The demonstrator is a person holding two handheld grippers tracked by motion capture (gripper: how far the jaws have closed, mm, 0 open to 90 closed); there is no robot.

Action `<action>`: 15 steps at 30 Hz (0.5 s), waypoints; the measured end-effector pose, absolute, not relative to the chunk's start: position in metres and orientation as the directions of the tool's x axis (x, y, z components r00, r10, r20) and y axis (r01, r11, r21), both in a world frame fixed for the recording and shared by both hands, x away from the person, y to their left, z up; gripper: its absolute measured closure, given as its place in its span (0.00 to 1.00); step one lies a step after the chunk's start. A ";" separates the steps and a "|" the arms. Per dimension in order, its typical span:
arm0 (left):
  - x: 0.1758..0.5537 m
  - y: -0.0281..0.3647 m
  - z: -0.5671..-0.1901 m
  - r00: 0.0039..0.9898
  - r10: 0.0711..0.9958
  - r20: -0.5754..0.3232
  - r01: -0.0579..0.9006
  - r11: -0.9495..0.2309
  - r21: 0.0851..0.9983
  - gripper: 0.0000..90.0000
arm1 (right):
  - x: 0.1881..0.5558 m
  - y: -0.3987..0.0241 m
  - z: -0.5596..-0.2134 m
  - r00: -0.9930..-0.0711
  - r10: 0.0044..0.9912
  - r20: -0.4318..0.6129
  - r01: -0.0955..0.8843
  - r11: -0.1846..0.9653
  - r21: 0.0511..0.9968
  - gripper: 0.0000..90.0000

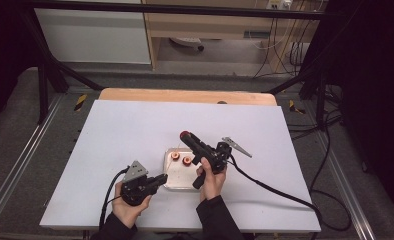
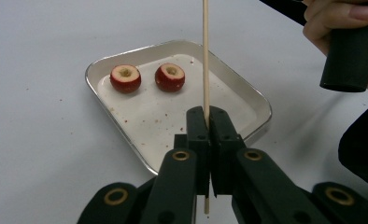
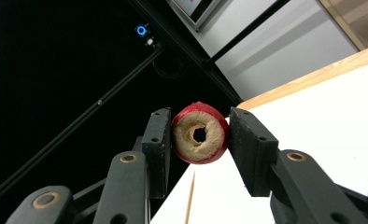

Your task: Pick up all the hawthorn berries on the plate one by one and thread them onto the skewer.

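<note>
My left gripper (image 2: 209,116) is shut on a thin wooden skewer (image 2: 205,56) that stands upright in front of a shallow metal tray (image 2: 94,73). Two red cored fruit pieces (image 2: 125,77) (image 2: 170,76) lie at the far end of the tray. In the high view the left gripper (image 1: 157,181) sits at the tray's (image 1: 171,186) near left corner. My right gripper (image 3: 198,126) is shut on a third red fruit ring (image 3: 184,137), its hole facing the camera. In the high view this gripper (image 1: 185,135) is raised and tilted above the tray's far edge. The skewer's tip (image 3: 190,198) pokes up below the held ring.
The tray rests near the middle front of a white table top (image 1: 125,130) with a wooden strip (image 1: 185,95) along its back edge. A black cable (image 1: 285,192) trails right from the right gripper. Black frame bars and floor cables surround the table.
</note>
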State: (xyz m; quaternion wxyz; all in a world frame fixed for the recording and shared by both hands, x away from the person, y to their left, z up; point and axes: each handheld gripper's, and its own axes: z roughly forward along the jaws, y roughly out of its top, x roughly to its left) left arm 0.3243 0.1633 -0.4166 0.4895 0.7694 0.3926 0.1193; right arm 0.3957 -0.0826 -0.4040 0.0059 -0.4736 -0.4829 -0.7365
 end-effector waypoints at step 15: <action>0.324 0.163 -0.416 0.662 0.721 -0.202 0.485 -0.207 0.850 0.98 | 0.394 -0.079 -0.411 -0.560 0.421 0.714 0.471 -0.547 0.692 0.68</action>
